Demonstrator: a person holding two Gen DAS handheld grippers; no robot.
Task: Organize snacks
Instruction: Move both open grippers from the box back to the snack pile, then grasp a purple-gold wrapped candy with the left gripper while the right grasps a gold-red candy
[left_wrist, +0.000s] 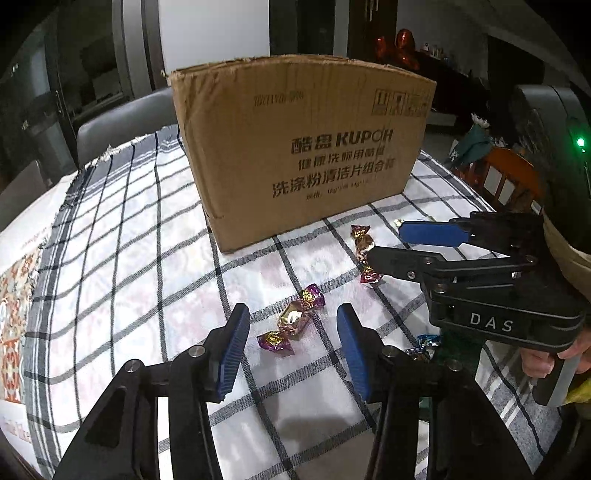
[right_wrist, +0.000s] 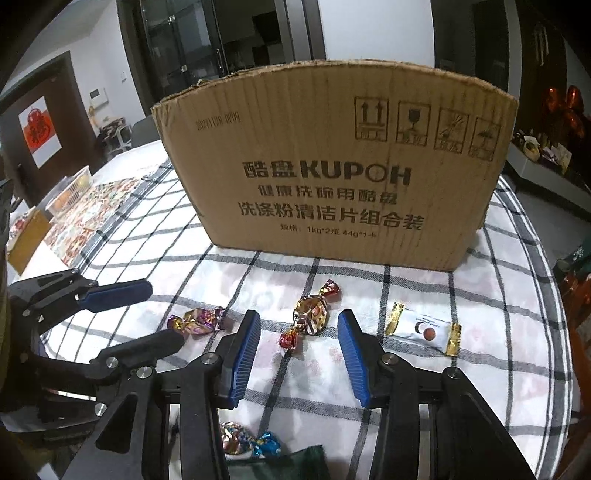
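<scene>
A brown cardboard box (left_wrist: 303, 147) (right_wrist: 332, 166) stands on the checked tablecloth. A purple-and-gold wrapped candy (left_wrist: 291, 319) (right_wrist: 197, 321) lies just ahead of my open, empty left gripper (left_wrist: 293, 332). A red-and-gold wrapped candy (right_wrist: 312, 314) (left_wrist: 364, 247) lies between the blue pads of my open, empty right gripper (right_wrist: 299, 332), which also shows in the left wrist view (left_wrist: 388, 243). A white sachet with gold ends (right_wrist: 423, 328) lies right of it. A blue-and-gold candy (right_wrist: 247, 441) lies under the right gripper.
The checked cloth (left_wrist: 110, 258) covers a round table. A patterned mat (right_wrist: 92, 218), a clear basket (right_wrist: 70, 190) and a small brown box (right_wrist: 26, 240) sit at the left. A grey chair (left_wrist: 125, 122) stands behind. A dark green packet (right_wrist: 288, 465) lies at the near edge.
</scene>
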